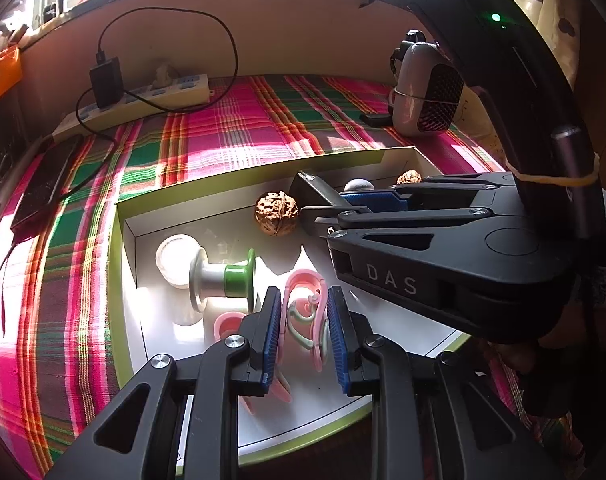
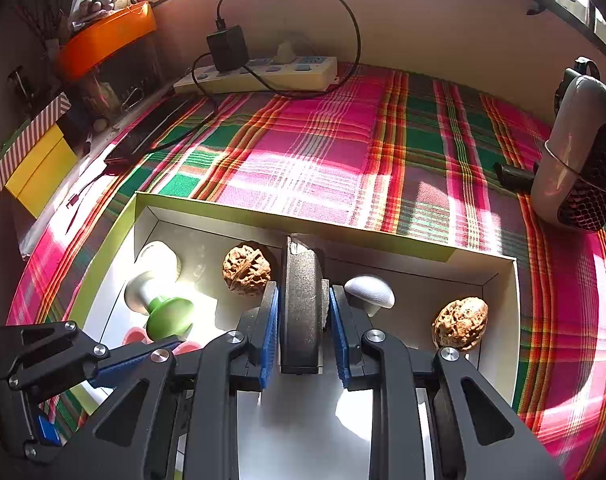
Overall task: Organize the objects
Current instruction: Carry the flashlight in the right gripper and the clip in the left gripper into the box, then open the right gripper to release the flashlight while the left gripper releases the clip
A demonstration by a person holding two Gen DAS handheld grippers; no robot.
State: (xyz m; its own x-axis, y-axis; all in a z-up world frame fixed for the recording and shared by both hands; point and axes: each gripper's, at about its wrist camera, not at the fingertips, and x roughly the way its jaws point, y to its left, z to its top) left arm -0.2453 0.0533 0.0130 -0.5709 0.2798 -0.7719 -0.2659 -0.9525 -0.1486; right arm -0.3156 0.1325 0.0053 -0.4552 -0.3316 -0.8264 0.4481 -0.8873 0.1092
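Plaid cloth point(image 2: 311, 152), right tongs point(image 2: 303, 324) gripping dark block point(image 2: 301, 300)

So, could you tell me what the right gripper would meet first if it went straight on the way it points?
Probably the far wall of the box. The right gripper is shut on a dark block, whose front end is already close to that wall; depth is unclear.

I see a pink, green and orange plaid cloth point(image 2: 323, 152), a lime-edged white box point(image 2: 383, 246), two brown walnuts point(image 2: 247, 268), a green-and-silver knob point(image 1: 223, 280), blue gripper pads point(image 2: 269, 336).
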